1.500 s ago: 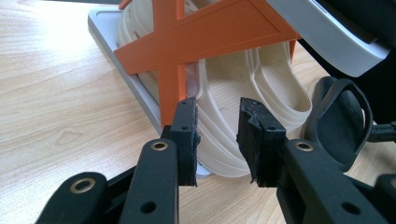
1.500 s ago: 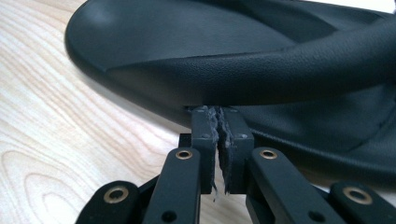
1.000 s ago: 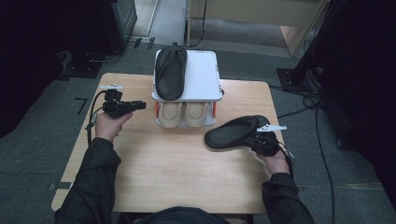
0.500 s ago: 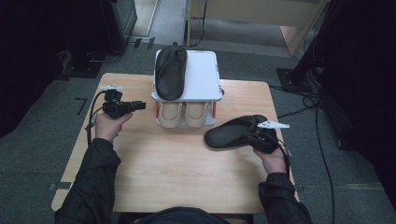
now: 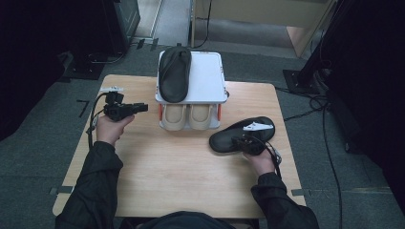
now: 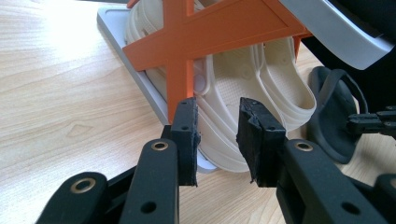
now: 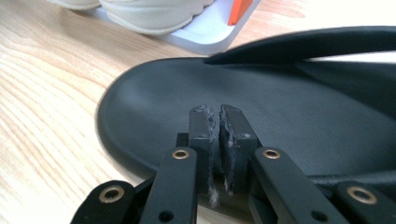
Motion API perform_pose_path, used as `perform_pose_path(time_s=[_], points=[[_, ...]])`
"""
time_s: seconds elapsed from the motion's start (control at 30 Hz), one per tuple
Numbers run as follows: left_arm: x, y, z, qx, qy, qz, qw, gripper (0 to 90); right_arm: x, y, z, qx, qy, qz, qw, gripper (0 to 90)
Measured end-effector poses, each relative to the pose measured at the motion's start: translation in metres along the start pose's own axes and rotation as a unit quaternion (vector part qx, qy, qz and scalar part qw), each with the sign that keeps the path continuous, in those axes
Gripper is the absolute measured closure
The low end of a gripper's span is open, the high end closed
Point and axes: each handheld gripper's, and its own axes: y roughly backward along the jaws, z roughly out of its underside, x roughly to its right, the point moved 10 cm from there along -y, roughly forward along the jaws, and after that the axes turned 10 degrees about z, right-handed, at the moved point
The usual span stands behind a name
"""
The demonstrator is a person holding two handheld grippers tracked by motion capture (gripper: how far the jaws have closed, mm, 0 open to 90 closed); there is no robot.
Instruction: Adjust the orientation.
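On wooden table, grey carpet around

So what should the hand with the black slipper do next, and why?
Probably lift the black slipper off the table and carry it toward the free half of the rack's white top shelf. The right gripper looks clamped on its heel edge, and the matching slipper already lies there.

Your black slipper lies flat and sole-down on the right side of the table, near the front right corner of the shoe rack. It is angled, one end pointing left toward you, the other far right. Its matte footbed faces up, the strap arching over the far end.
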Motion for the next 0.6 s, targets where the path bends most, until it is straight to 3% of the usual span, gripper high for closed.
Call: perform_pose_path(time_s=[0.2, 0.6], points=[[0.0, -0.001, 0.001, -0.002, -0.001, 0.001, 1.0, 68.1, 0.003, 0.009, 0.009, -0.013, 0.017, 0.001, 0.9998, 84.4], [0.0, -0.002, 0.0, -0.002, 0.0, 0.001, 1.0, 68.2, 0.019, 0.018, 0.017, -0.022, -0.002, 0.004, 0.9998, 83.7]])
